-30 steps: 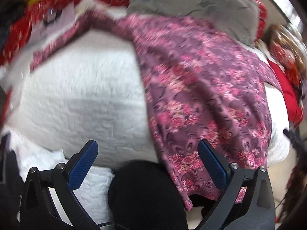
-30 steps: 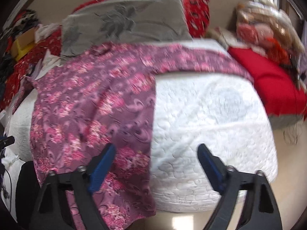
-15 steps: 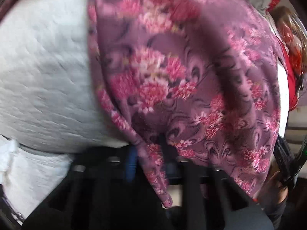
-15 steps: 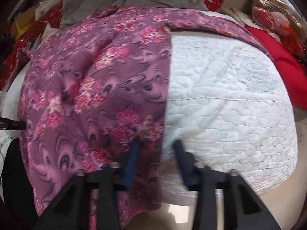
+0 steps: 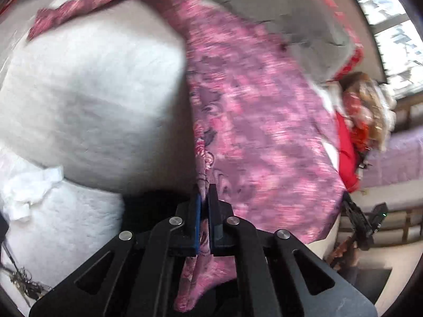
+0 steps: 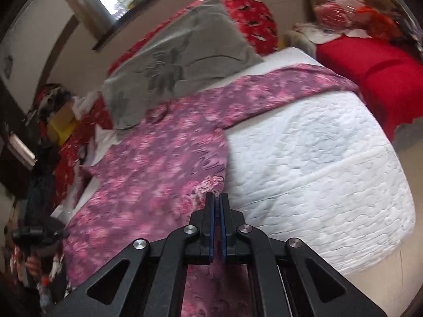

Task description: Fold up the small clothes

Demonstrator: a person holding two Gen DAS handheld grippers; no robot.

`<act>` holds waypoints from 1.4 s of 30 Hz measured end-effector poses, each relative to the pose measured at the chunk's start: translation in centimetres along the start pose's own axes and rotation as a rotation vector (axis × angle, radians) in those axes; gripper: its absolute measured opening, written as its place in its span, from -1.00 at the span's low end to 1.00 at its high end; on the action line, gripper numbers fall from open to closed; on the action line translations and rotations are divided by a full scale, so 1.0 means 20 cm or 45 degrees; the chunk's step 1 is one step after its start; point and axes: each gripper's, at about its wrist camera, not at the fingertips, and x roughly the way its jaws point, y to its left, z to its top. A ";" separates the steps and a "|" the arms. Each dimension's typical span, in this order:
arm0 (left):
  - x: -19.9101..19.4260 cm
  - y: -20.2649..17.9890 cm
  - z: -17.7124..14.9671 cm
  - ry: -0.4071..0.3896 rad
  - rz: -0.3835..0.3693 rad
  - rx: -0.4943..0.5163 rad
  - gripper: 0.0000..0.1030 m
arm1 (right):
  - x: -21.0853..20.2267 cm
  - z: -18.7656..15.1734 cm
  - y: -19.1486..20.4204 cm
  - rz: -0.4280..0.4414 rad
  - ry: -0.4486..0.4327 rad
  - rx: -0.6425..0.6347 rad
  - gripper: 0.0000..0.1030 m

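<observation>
Between both pairs of blue-padded fingers, the purple-and-pink floral fabric garment (image 5: pixel 264 121) is pinched at its near hem.

Left gripper (image 5: pixel 203 198) is clenched on the garment's left hem corner, cloth trailing down below the fingers; ahead and to its right the garment spreads over the white quilted mattress (image 5: pixel 87 92). Right gripper (image 6: pixel 217 198) is clamped on the right hem corner, the garment stretching ahead and to its left, bare mattress to its right. Beyond the garment lies a grey flower-printed pillow (image 6: pixel 185 60); a red cushion (image 6: pixel 383 79) sits far right.

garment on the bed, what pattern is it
Purple with pink flowers, clearest in the right wrist view: garment.
</observation>
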 end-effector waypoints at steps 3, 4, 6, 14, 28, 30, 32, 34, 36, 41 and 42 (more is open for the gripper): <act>0.14 0.13 -0.02 0.059 0.015 -0.056 -0.94 | 0.14 -0.03 -0.10 -0.046 0.073 0.086 -0.95; 0.17 0.15 -0.03 0.077 0.029 -0.058 -0.94 | 0.16 -0.06 -0.15 -0.058 0.100 0.110 -0.95; 0.21 0.18 -0.03 0.099 0.077 -0.054 -0.94 | 0.21 -0.12 -0.20 -0.073 0.156 0.137 -0.94; 0.06 -0.02 0.18 -0.096 0.164 0.077 -0.33 | 0.12 -0.01 -0.33 -0.128 0.088 0.191 -0.82; 0.60 -0.53 0.89 -0.187 0.212 0.240 0.09 | 0.30 0.67 -1.40 -0.266 -0.325 1.080 -0.06; 0.65 -0.55 0.95 -0.186 0.191 0.238 0.09 | 0.40 0.70 -1.49 -0.231 -0.338 1.187 -0.06; 0.70 -0.57 1.00 -0.184 0.187 0.243 0.09 | 0.53 0.75 -1.56 -0.142 -0.318 1.236 -0.04; 0.74 -0.59 1.05 -0.188 0.191 0.242 0.09 | 0.59 0.79 -1.57 -0.151 -0.331 1.235 0.05; 0.74 -0.60 1.09 -0.198 0.189 0.230 0.09 | 0.64 0.81 -1.59 -0.116 -0.344 1.244 0.07; 0.73 -0.60 1.18 -0.263 0.200 0.184 0.09 | 0.47 0.88 -1.54 -0.202 -0.538 1.105 -0.84; 0.75 -0.59 1.19 -0.261 0.205 0.171 0.09 | 0.43 0.91 -1.51 -0.264 -0.569 1.046 -0.84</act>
